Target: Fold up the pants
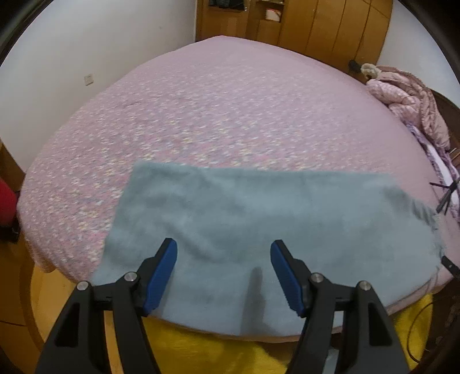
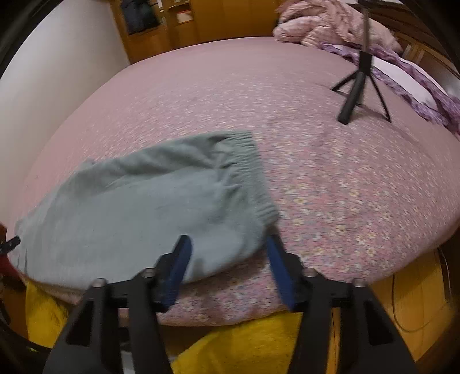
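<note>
Grey-blue fleece pants [image 1: 258, 224] lie folded in a flat rectangle along the near edge of the pink flowered bed [image 1: 218, 115]. My left gripper [image 1: 223, 247] hovers over their near part, open, its blue pads apart with only the flat cloth below. In the right wrist view the same pants [image 2: 149, 210] show their ribbed waistband [image 2: 253, 172] at the right end. My right gripper [image 2: 228, 243] stands open above the waistband's near corner, pads clear of the cloth.
A black tripod [image 2: 359, 89] stands on the bed at the far right. A crumpled pink quilt [image 1: 414, 100] and purple bedding [image 2: 425, 95] lie by the headboard. Wooden wardrobes [image 1: 302, 26] line the far wall. Yellow cloth [image 2: 253, 345] hangs below the bed's near edge.
</note>
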Available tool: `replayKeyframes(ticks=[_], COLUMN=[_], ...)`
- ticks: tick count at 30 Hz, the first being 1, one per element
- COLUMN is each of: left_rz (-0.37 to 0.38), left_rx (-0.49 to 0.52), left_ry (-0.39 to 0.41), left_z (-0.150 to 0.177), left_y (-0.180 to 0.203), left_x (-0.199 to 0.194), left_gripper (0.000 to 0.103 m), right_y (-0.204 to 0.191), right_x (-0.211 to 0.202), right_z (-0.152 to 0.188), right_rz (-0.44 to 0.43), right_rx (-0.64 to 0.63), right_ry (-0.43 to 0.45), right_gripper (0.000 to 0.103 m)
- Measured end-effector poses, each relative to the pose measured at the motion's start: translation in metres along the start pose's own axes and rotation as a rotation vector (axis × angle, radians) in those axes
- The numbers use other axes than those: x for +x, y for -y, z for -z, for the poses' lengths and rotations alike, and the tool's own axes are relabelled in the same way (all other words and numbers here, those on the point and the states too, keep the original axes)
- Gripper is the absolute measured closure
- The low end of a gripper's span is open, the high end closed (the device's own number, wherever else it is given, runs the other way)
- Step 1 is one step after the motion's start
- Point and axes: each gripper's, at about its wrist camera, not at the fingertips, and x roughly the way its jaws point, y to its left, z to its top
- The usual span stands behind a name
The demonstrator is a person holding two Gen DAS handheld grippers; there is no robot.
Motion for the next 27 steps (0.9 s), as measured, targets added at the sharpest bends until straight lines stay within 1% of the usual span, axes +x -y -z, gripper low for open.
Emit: replayKeyframes(ticks=[2, 3, 6, 7, 10, 12, 14, 18, 20, 24, 26, 27], left_rz=[0.026, 0.032, 0.045, 0.053, 0.053, 0.033, 0.025, 0.023, 0.016, 0.006, 0.005, 0.005], left_rx=[-0.001, -0.001, 0.001, 0.003, 0.009, 0.027, 0.039, 0.042, 0.056, 0.074, 0.074, 0.074], left_ry=[-0.010, -0.016, -0.039, -0.053, -0.078, -0.077, -0.076, -0.075, -0.072, -0.069, -0.067, -0.067], left_z=[-0.001, -0.001, -0.001, 0.000, 0.005, 0.007, 0.008, 0.009, 0.010, 0.011, 0.011, 0.011], left_y=[0.006, 0.009, 0.013, 0.016, 0.024, 0.027, 0.031, 0.034, 0.038, 0.039, 0.039, 0.039], left_x=[0.001, 0.003, 0.010, 0.014, 0.021, 0.025, 0.027, 0.031, 0.033, 0.036, 0.036, 0.037], left_gripper=[0.032, 0.032, 0.032, 0.032, 0.032, 0.031, 0.029, 0.023, 0.021, 0.020, 0.019, 0.019], right_y=[0.009, 0.012, 0.022, 0.024, 0.027, 0.026, 0.024, 0.021, 0.018, 0.010, 0.009, 0.009], right_x=[0.005, 0.007, 0.014, 0.018, 0.032, 0.036, 0.037, 0.039, 0.040, 0.046, 0.052, 0.054], right_z=[-0.002, -0.004, -0.001, -0.001, 0.000, -0.001, -0.002, 0.000, 0.004, 0.005, 0.004, 0.002], right_rz=[0.008, -0.002, -0.097, -0.111, -0.116, -0.117, -0.129, -0.149, -0.163, -0.162, -0.176, -0.183], right_rx=[0.045, 0.071, 0.172, 0.191, 0.223, 0.225, 0.225, 0.224, 0.219, 0.210, 0.226, 0.238], right_ry=[-0.013, -0.020, -0.029, -0.033, -0.057, -0.044, -0.034, -0.019, -0.010, -0.002, 0.010, 0.017], right_gripper=[0.043, 0.043, 0.043, 0.043, 0.043, 0.042, 0.036, 0.029, 0.023, 0.018, 0.013, 0.013])
